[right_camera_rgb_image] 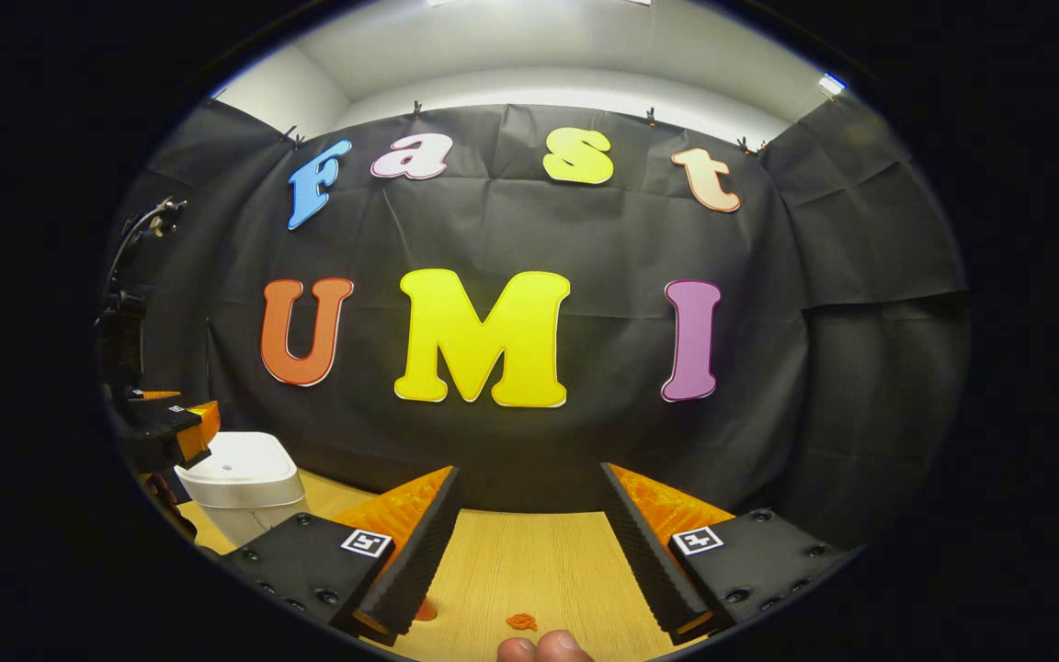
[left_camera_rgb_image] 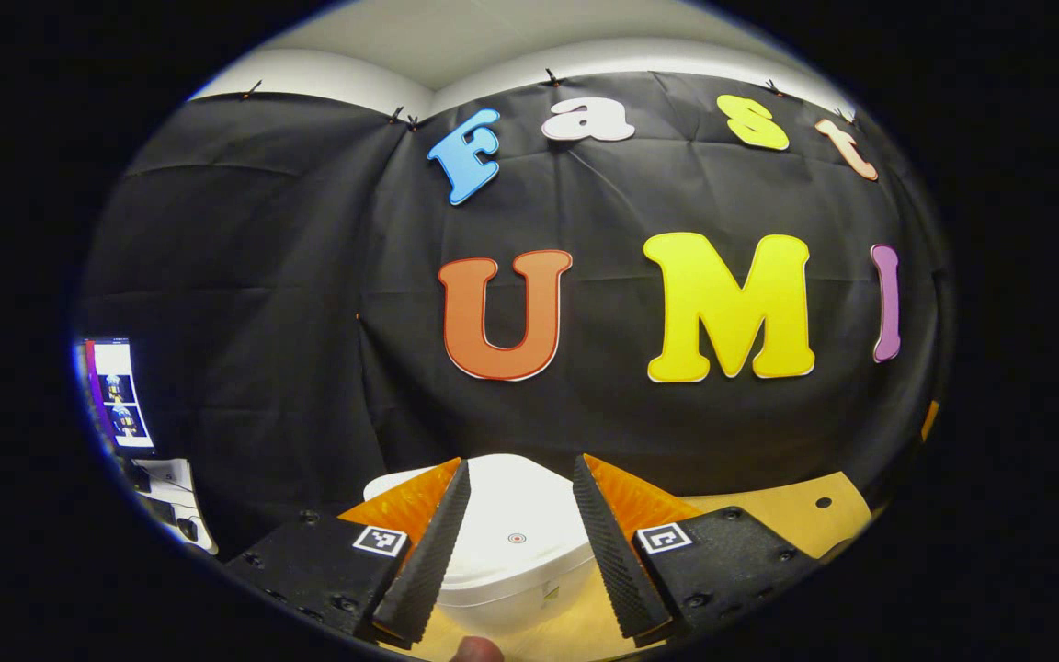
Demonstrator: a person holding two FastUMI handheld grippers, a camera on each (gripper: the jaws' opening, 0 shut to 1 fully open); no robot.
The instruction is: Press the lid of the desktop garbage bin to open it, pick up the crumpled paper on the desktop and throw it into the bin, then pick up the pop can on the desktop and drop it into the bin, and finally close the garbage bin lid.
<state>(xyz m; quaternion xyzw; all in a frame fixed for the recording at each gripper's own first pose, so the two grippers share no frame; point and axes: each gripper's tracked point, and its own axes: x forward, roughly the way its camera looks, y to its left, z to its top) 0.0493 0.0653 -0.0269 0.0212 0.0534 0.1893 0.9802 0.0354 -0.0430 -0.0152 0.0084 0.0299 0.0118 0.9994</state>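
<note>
Left gripper view: one bin (left_camera_rgb_image: 516, 552), lid shut, between parted jaws.

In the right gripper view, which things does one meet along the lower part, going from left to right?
Left gripper → white bin with its lid down → right gripper, open above the wooden table.

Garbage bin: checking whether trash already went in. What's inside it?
Cannot tell: the garbage bin has its white lid down, covering the inside. The wooden desktop lies under it.
</note>
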